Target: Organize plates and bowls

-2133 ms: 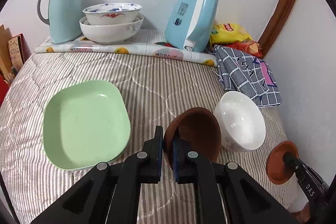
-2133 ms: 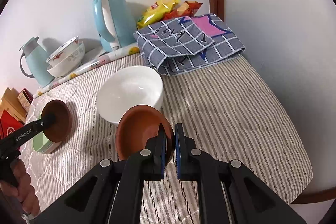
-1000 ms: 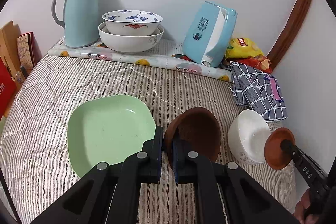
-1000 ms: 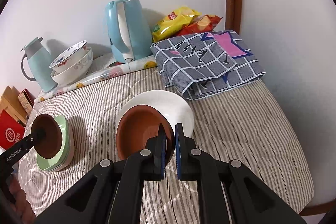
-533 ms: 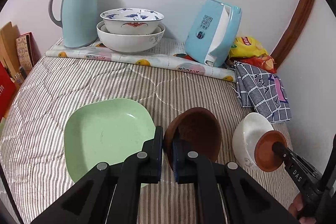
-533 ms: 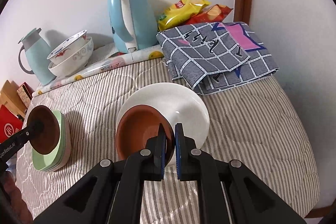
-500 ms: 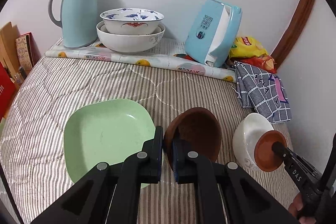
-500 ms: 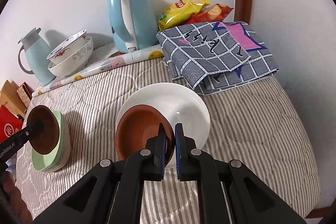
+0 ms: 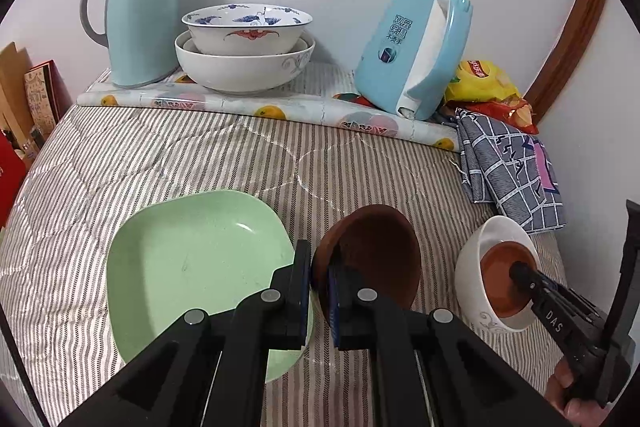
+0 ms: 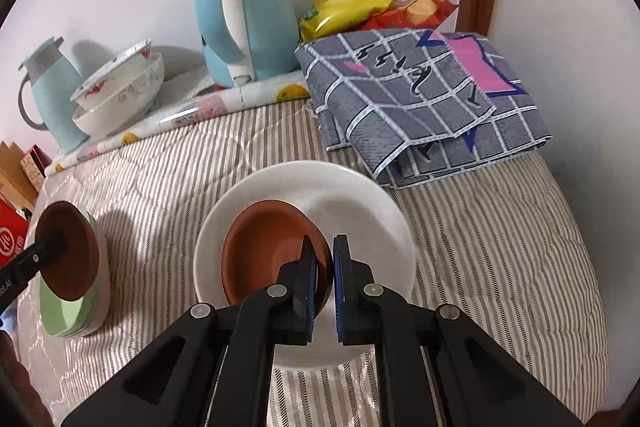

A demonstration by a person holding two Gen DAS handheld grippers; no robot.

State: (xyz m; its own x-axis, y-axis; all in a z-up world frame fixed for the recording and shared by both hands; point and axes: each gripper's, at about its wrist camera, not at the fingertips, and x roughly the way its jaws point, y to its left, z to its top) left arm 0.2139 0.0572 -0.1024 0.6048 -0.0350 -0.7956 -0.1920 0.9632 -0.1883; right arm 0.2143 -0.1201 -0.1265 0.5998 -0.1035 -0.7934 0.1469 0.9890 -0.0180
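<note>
Bed (image 9: 200, 155): striped quilt.
On it: green plate (image 9: 192, 259), white bowl (image 10: 360, 203), folded checked cloth (image 10: 420, 99), fruit-print roll (image 9: 280, 111) at back.

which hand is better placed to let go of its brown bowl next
Right. Its tongs already hold their brown bowl inside the white bowl, while the left tongs hold theirs beside the green plate.

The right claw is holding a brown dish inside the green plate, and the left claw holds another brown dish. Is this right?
Not quite. The right claw is holding its brown dish inside the white bowl, not the green plate; the right wrist view shows this. The left claw does hold another brown dish, as you say.
</note>
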